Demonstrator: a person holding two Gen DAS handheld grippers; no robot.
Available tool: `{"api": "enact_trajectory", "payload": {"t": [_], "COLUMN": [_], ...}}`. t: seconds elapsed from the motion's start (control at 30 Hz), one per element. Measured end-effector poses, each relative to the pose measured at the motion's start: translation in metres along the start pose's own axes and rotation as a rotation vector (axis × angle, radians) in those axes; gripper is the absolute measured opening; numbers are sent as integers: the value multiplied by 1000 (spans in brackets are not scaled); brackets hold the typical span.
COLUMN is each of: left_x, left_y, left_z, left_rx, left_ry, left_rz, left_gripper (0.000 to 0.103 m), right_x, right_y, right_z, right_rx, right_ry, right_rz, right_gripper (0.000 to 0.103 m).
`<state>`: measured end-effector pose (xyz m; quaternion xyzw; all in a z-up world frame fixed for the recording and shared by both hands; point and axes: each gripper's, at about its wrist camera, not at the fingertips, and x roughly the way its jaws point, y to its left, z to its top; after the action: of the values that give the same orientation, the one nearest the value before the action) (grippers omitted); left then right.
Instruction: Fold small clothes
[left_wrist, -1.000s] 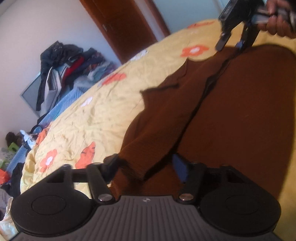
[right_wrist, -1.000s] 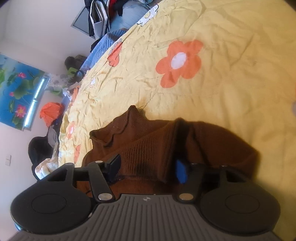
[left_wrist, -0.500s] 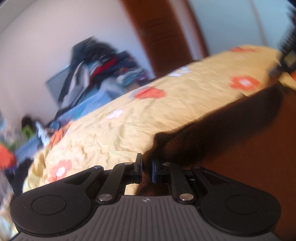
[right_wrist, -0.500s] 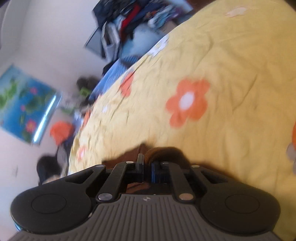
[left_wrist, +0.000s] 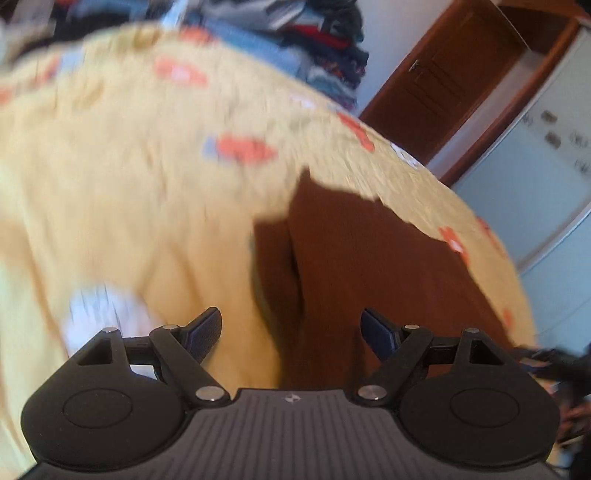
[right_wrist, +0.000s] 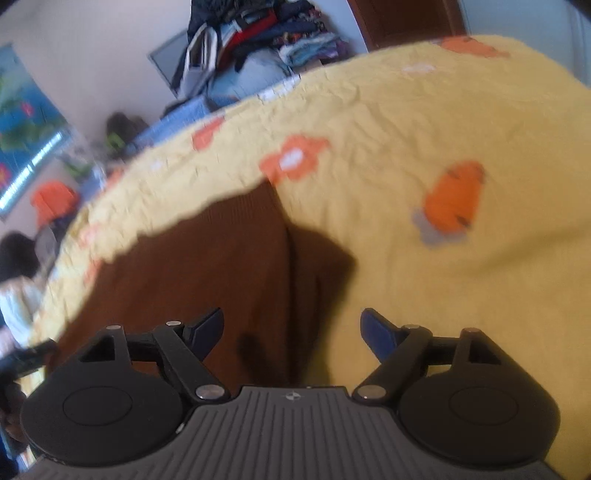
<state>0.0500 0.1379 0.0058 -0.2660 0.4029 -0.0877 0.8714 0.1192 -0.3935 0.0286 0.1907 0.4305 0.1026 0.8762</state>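
Brown knit garment lies flat on the yellow flowered bedspread, ahead of the left gripper, whose jaws are spreading with nothing pinched between them. Only this blurred view shows the wooden door up to the right of that claw. From the right gripper, likewise spreading and clear of the cloth, the garment sits ahead and to its left; only here appear a wall poster and a heap of clothes beyond the bedspread
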Motion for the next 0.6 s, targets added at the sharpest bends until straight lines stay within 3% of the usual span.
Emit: {"api": "enact_trajectory", "payload": {"t": [0.03, 0.07, 0.1, 0.17, 0.2, 0.37, 0.5, 0.57, 0.6], "left_x": [1, 4, 9, 21, 23, 9, 10, 2, -8], "left_y": [-1, -6, -11, -21, -25, -38, -42, -44, -44], "left_z": [-5, -9, -11, -11, -10, -12, -27, -20, -14], "left_rx": [-10, 8, 31, 58, 86, 236, 319, 305, 301], "left_ry": [29, 51, 68, 118, 111, 94, 60, 72, 50], "left_rz": [-29, -48, -57, -34, -19, 57, 106, 110, 102], "left_gripper": [81, 72, 49, 25, 18, 14, 25, 39, 46], "right_x": [1, 3, 2, 8, 12, -6, -7, -7, -9], "right_y": [-1, 1, 7, 19, 24, 28, 21, 27, 30], "right_z": [-9, -18, -26, -31, -32, -28, -44, -42, -36], "right_rx": [11, 18, -4, -36, -48, -122, -169, -180, -176], "right_ry": [37, 59, 43, 77, 94, 76, 67, 82, 98], "right_rz": [15, 35, 47, 76, 77, 67, 37, 27, 18], "right_gripper": [79, 75, 71, 32, 30, 21, 24, 54, 62]}}
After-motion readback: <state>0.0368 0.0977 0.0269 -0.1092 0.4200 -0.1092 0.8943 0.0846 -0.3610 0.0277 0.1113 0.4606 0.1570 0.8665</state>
